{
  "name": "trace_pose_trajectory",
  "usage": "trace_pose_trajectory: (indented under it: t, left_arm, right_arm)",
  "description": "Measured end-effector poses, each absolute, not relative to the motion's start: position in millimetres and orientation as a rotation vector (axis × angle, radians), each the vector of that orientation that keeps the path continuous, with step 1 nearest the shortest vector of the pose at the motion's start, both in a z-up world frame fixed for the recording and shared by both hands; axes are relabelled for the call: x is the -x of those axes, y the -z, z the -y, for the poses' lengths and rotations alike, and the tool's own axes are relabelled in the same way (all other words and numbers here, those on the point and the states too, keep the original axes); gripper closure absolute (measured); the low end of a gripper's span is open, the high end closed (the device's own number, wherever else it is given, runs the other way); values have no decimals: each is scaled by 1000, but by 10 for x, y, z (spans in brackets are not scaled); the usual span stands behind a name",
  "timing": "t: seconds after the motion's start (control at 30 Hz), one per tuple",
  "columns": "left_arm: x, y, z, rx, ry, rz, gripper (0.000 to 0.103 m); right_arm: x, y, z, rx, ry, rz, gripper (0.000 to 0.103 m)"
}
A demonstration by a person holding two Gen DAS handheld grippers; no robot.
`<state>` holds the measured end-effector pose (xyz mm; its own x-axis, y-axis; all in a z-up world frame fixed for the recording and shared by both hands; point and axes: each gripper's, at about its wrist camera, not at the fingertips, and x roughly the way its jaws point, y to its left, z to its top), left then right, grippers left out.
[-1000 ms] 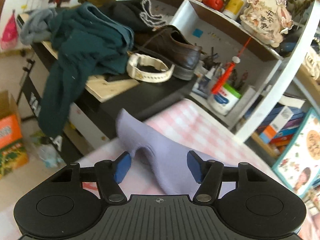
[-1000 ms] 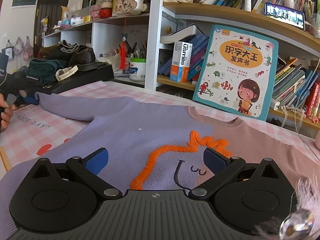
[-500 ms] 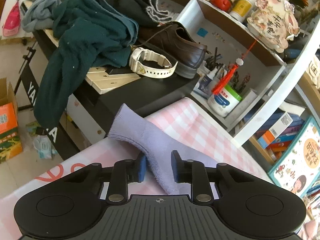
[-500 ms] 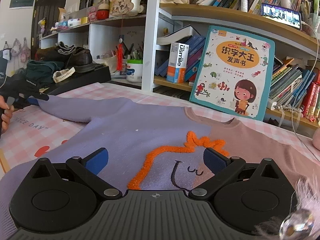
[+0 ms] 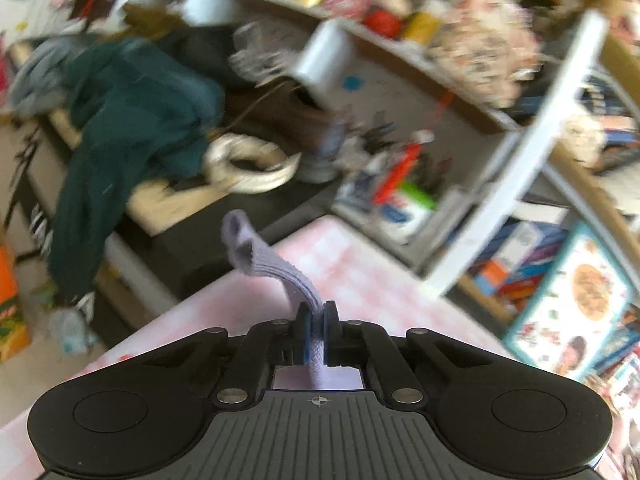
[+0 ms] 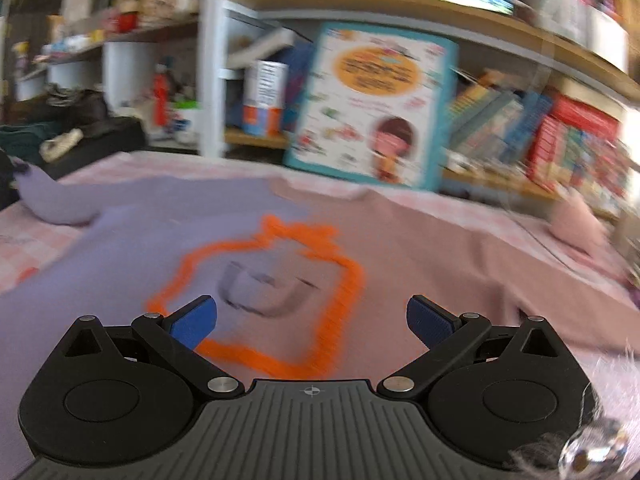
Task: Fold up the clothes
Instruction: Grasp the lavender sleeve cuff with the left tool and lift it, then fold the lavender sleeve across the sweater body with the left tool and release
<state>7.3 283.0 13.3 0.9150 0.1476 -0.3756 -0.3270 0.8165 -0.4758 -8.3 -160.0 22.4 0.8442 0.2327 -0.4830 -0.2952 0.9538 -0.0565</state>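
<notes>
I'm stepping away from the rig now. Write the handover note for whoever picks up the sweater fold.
Left gripper: shut on the lilac sleeve cuff, which is raised off the pink checked tablecloth.
Right gripper: open, empty, over the sweater front near the orange outline design.
Sweater lies flat, face up; pink sleeve spread to the right.
Done: left sleeve gripped.
Left: fold that sleeve across the body, then the pink sleeve, then fold the body.
</notes>
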Motion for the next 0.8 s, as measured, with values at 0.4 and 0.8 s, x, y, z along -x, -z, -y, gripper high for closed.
trace_pose_trajectory:
  t: [0.4,0.8]
  left_arm:
    - [-552,-915,-1599,410,171,-200,99]
    - [-1286,-1148,-199,423,477,-297,99]
  right_arm:
    - [453,-41,2045,154,-173,-555,1]
    - [368,-54,2145,77,-176,-598,1]
